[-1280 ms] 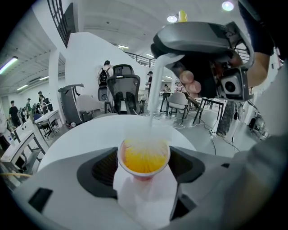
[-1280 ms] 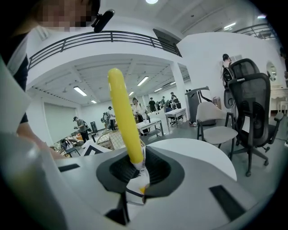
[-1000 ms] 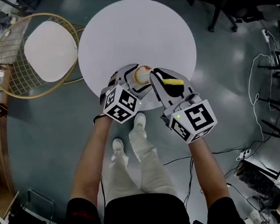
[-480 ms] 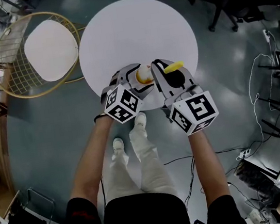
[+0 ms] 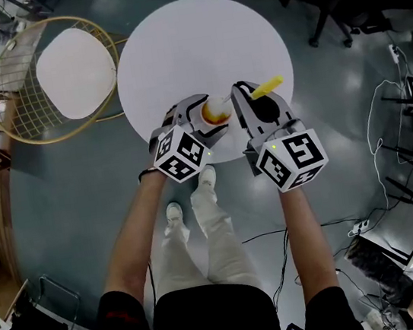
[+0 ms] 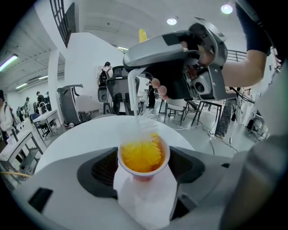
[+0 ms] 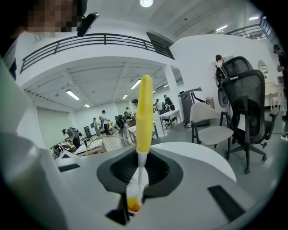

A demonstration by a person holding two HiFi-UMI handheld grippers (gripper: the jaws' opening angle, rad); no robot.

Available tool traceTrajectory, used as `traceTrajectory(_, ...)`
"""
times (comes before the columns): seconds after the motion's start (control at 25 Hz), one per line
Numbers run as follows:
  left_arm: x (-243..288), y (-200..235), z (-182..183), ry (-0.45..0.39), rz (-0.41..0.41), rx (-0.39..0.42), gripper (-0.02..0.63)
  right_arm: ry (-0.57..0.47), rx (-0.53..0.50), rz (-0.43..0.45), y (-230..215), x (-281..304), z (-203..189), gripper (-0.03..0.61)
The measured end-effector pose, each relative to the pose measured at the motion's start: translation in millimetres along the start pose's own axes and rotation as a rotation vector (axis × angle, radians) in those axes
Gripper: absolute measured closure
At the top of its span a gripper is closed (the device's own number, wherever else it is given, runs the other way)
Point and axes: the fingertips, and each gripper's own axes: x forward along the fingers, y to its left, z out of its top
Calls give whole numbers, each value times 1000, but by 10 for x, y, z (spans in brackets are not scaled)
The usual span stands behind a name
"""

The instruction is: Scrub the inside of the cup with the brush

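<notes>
Clamping the cup (image 6: 143, 155) in our left gripper (image 6: 144, 173), we are pinching the brush (image 7: 144, 112) in our right gripper (image 7: 136, 200); the cup is surrounding its bristles, below the handle.

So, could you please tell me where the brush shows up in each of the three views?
Head view: brush right of centre, its yellow handle angled away from the cup.
Left gripper view: brush at centre, bristles inside the cup.
Right gripper view: brush at centre, upright between the jaws.
Shared landmark: the white round table.
</notes>
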Motion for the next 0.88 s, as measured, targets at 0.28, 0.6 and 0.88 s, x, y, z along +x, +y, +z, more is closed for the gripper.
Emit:
traceTrajectory(0.28, -7, 3, -7, -4, 1, -5, 253, 0, 19, 0, -54, -128, -58, 531)
traceTrajectory(0.6, 4, -5, 6, -3, 2, -5, 253, 7, 25, 4, -19, -341, -165, 531)
traceTrajectory(0.88, 4, -1, 13, -4, -2, -9, 252, 20, 1, 18, 104, -426, -204, 531)
